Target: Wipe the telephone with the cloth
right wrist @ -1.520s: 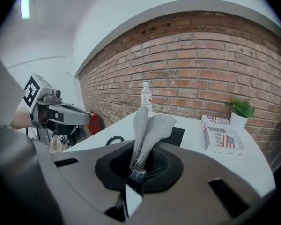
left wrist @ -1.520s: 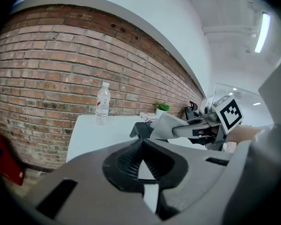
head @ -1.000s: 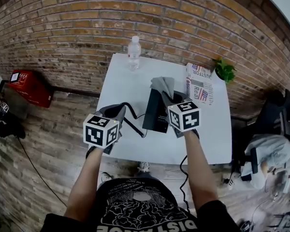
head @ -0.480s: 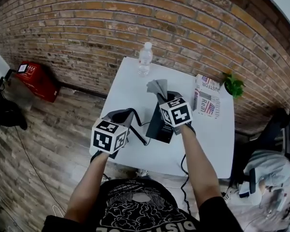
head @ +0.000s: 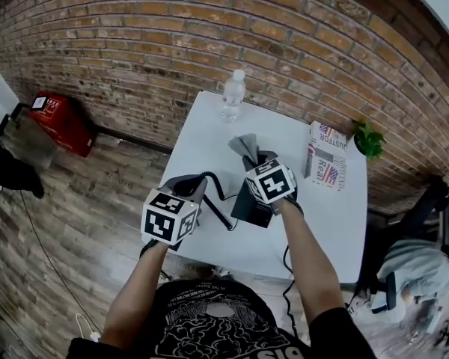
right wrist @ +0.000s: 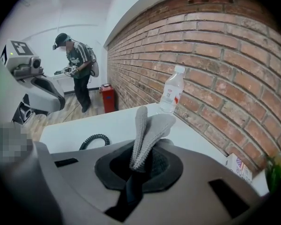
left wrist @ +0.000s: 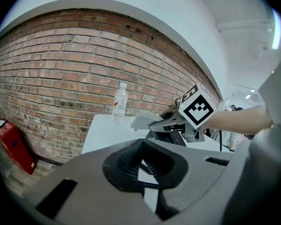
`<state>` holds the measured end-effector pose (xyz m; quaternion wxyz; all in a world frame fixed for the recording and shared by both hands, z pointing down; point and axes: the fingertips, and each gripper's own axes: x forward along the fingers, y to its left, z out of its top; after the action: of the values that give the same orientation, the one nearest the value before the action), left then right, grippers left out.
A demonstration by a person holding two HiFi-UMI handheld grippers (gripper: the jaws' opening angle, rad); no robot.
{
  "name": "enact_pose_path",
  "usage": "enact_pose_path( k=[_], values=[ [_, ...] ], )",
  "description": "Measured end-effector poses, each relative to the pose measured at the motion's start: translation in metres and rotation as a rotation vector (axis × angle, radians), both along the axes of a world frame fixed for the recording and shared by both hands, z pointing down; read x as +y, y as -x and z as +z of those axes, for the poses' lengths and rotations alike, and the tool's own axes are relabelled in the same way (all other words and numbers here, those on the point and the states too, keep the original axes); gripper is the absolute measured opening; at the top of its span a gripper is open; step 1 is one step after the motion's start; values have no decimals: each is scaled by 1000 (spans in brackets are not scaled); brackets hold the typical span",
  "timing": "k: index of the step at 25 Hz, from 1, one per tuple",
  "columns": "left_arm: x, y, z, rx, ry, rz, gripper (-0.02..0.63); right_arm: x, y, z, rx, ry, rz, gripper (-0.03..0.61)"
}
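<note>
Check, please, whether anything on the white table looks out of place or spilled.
Nothing looks spilled: the water bottle stands upright. One oddity: the left hand-held gripper holds the coiled cord up off the table.

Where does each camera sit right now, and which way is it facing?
Head view: on the person's head, looking steeply down at table and telephone; both forearms, left gripper and right gripper show.
Left gripper view: rides the left gripper, faces the brick wall; jaws shut on the coiled cord.
Right gripper view: rides the right gripper, looks along the brick wall; jaws shut on the cloth.
Shared: all three show the water bottle.
</note>
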<state>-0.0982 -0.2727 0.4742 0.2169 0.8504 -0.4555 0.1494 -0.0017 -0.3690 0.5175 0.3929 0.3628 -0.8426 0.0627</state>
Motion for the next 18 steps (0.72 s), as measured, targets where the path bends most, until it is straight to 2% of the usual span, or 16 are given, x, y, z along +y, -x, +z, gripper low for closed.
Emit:
enact_pose_path(
  k=[9,18],
  values=[
    [8,9,1,-7,2,10,5,17,6,9,62,30,-35,12],
    [24,22,-1,-4,-1,15,6,44,13,21,81,65,-32,12]
  ],
)
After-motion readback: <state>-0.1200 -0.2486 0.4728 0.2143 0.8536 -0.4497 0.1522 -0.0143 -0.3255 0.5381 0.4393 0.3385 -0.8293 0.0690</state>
